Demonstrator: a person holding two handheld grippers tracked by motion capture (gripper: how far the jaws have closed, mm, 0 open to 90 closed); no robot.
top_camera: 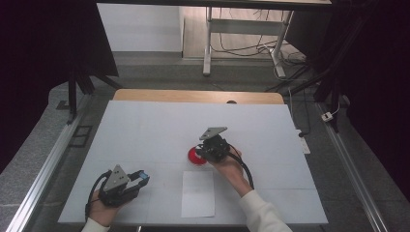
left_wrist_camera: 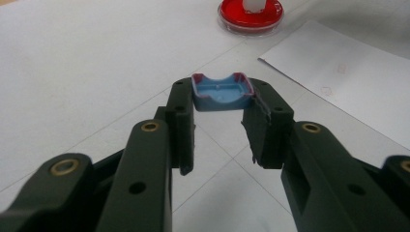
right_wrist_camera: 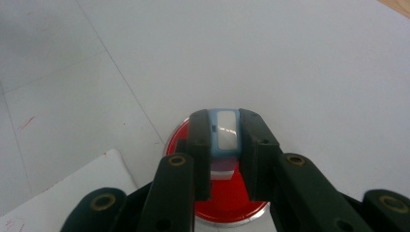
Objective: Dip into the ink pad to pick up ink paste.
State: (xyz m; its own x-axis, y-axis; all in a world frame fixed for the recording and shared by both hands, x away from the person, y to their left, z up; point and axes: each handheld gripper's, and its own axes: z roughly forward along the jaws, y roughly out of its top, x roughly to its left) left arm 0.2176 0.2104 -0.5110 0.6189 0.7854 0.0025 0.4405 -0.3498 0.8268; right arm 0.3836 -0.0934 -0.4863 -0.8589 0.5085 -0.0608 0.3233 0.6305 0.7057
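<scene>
Left gripper (top_camera: pixel 141 178): sits at about 7 o'clock on the white table top, in the person's left hand (top_camera: pixel 104 205), with its jaws pointing toward 3 o'clock.
Left gripper's hold: in the left gripper view the jaws are clamped on a small blue cap (left_wrist_camera: pixel 223 92), a shallow tray shape with reddish stains along its rim, pinched by its two sides at the jaw tips and held with its hollow side showing.
Right gripper (top_camera: pixel 203 151): sits near the middle of the table, in the person's right hand (top_camera: pixel 231 166), which reaches in from 5 o'clock.
Right gripper's hold: in the right gripper view the jaws are closed tight on a narrow pale blue stamp body (right_wrist_camera: pixel 225 133) with a whitish face, held upright between the pads.
Red ink dish (top_camera: pixel 194 156): a round, clear-rimmed dish of red, just beside the right gripper at its 8 o'clock; in the right gripper view it (right_wrist_camera: pixel 229 195) lies right below the stamp body.
White sheet of paper (top_camera: pixel 198 193): lies flat at 6 o'clock of the dish, near it but apart.
Contact between stamp and ink: I cannot tell.
Table (top_camera: pixel 154 130): covered in white.
</scene>
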